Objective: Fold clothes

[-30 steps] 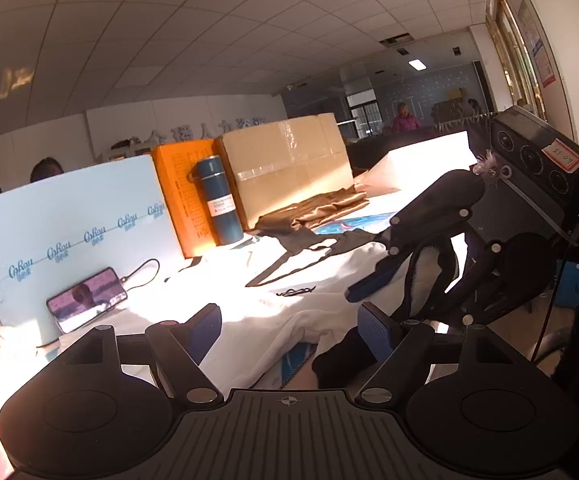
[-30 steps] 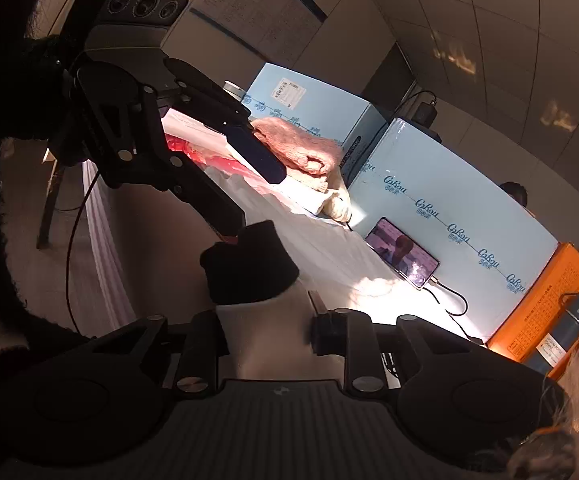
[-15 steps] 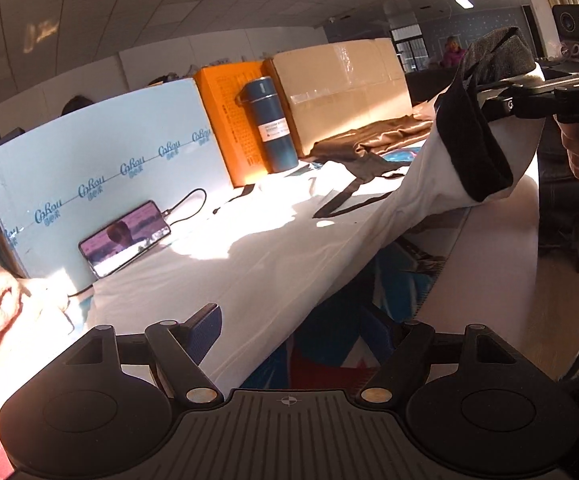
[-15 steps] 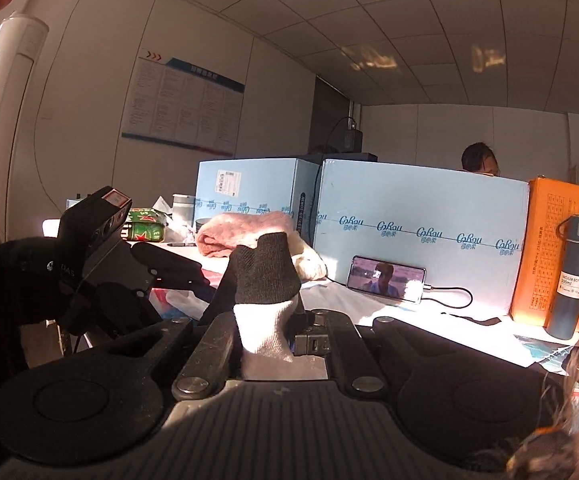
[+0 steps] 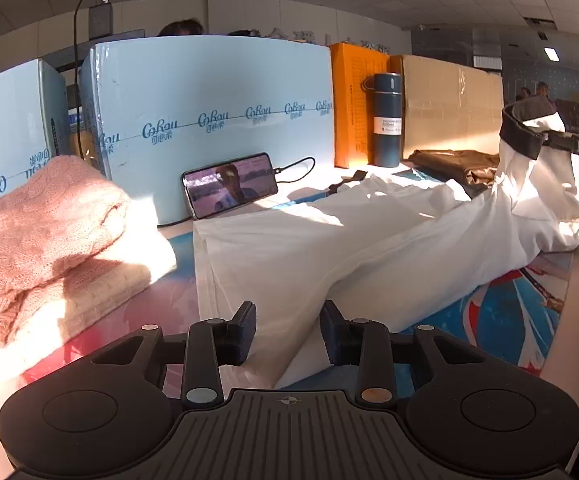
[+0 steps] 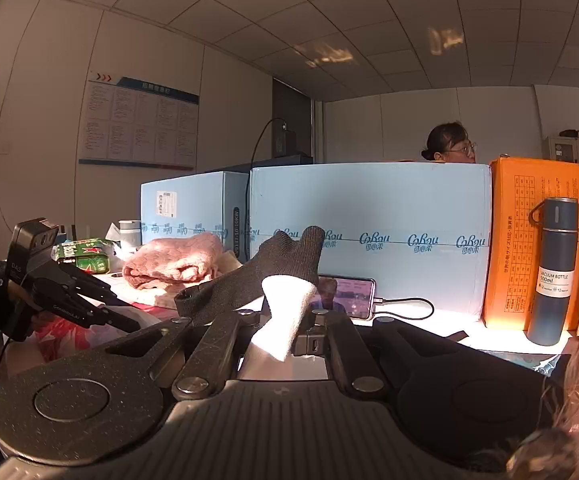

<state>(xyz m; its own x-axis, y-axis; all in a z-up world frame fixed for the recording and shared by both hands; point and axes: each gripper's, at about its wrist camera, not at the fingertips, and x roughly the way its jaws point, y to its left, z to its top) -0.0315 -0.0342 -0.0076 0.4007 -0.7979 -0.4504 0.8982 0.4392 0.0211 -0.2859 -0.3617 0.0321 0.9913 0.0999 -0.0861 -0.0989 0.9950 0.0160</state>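
at the far left of the table, in the left wrist view, a pink knitted sweater (image 5: 49,240) already lies folded, touching the foot of the light blue boxes (image 5: 209,120), so that piece looks finished. next to it the white garment (image 5: 329,248) is stretched long across the table, its near end lying between the spread fingers of the left gripper (image 5: 288,332), which stands released and, as far as this angle lets me judge, is not pinching the cloth yet. a phone (image 5: 231,184) leans on the box just behind the garment, with a dark blue bottle (image 5: 385,120) and a brown garment (image 5: 461,164) further right. at the far right the right gripper (image 6: 287,320) is clenched on the white garment's black-cuffed end (image 6: 273,264) and holds it lifted off the table. so the white piece is laid out and pulled straight but no fold shows in it, and the brown one looks untouched; most of the work is left. for room: the table's near edge (image 5: 569,300) runs close under the lifted end, and cloth could slide off there. the phone and its cable crowd the back edge, so the fold wants to travel along the table toward the sweater, stopping short of it.
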